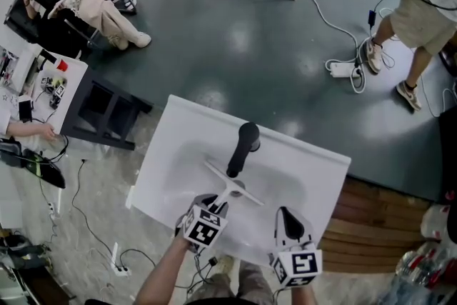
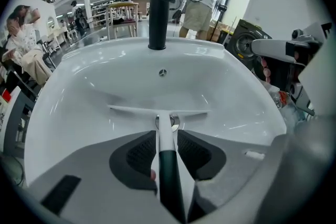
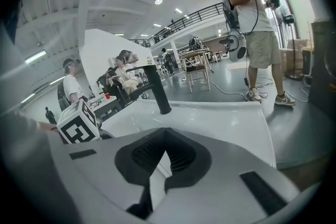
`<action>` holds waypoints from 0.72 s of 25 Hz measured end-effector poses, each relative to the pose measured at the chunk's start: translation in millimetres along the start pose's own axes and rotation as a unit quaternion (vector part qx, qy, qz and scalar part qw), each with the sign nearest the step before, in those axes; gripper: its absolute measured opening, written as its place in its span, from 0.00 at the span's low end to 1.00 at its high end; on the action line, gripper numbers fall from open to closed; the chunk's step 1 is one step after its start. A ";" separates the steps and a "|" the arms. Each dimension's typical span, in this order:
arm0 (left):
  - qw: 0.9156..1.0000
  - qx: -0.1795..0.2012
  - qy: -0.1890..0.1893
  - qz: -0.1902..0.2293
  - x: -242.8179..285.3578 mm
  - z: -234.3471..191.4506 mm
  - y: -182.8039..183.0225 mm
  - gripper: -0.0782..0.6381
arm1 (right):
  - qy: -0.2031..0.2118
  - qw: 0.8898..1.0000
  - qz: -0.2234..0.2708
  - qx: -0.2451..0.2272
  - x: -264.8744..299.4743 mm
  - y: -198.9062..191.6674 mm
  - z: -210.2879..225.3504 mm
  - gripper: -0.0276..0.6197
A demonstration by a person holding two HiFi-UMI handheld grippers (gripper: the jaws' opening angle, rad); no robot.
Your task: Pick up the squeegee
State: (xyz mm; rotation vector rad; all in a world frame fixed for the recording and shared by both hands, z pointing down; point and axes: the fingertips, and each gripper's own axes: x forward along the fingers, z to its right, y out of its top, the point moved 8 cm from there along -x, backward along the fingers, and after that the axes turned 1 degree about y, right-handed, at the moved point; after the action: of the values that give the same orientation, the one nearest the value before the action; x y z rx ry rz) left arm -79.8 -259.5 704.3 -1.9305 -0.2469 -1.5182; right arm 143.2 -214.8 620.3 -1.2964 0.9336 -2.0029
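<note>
White against white, black accent

White squeegee with a dark handle grip; white sink; black faucet; glossy dark grey floor.

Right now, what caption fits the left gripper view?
Left gripper jaws closing around the squeegee handle in a white sink.

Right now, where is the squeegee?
In the head view, the squeegee lies in the white sink, just on the person's side of the black faucet. Its handle is between the left tongs, whose jaws are closing.
</note>
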 end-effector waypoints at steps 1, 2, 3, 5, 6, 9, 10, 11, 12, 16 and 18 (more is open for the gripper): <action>1.000 0.000 0.001 -0.005 1.1 0.1 -1.0 0.27 | 0.000 1.000 0.002 0.000 0.6 0.7 0.3 0.04; 1.000 0.001 0.002 -0.008 2.2 0.2 -1.5 0.25 | 0.001 1.000 0.004 0.001 1.2 1.7 0.8 0.04; 1.000 0.000 0.003 -0.009 3.3 0.4 -1.5 0.24 | 0.001 1.000 0.006 0.001 1.4 2.7 1.6 0.04; 1.000 -0.001 0.002 -0.008 4.7 1.3 -0.7 0.24 | 0.000 1.000 0.007 0.002 0.9 4.5 3.5 0.04; 1.000 -0.001 0.002 -0.007 4.9 1.7 -0.4 0.24 | -0.001 1.000 0.007 0.002 0.6 5.6 3.9 0.04; 1.000 -0.003 0.002 -0.005 5.6 1.7 0.0 0.24 | -0.002 1.000 0.007 0.003 0.9 4.9 4.8 0.04; 1.000 -0.004 0.002 -0.005 5.9 1.4 0.2 0.24 | -0.001 1.000 0.007 0.003 1.2 4.1 4.8 0.04; 1.000 -0.005 0.002 -0.005 6.1 1.2 0.5 0.24 | -0.001 1.000 0.007 0.003 1.2 3.9 4.6 0.04; 1.000 -0.006 0.002 -0.004 6.1 1.0 0.7 0.24 | -0.002 1.000 0.006 0.003 0.9 4.1 4.0 0.04; 1.000 -0.006 0.003 -0.002 5.5 0.7 2.2 0.24 | -0.005 1.000 0.007 0.003 -0.8 6.5 2.3 0.04; 1.000 -0.005 0.005 0.003 4.5 1.9 2.5 0.24 | -0.006 1.000 0.008 0.002 -2.7 7.0 2.3 0.04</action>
State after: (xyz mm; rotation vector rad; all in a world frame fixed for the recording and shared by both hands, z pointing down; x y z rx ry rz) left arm -75.6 -261.4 707.3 -1.9294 -0.2286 -1.5283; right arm 146.9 -217.4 613.9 -1.2939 0.9309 -1.9826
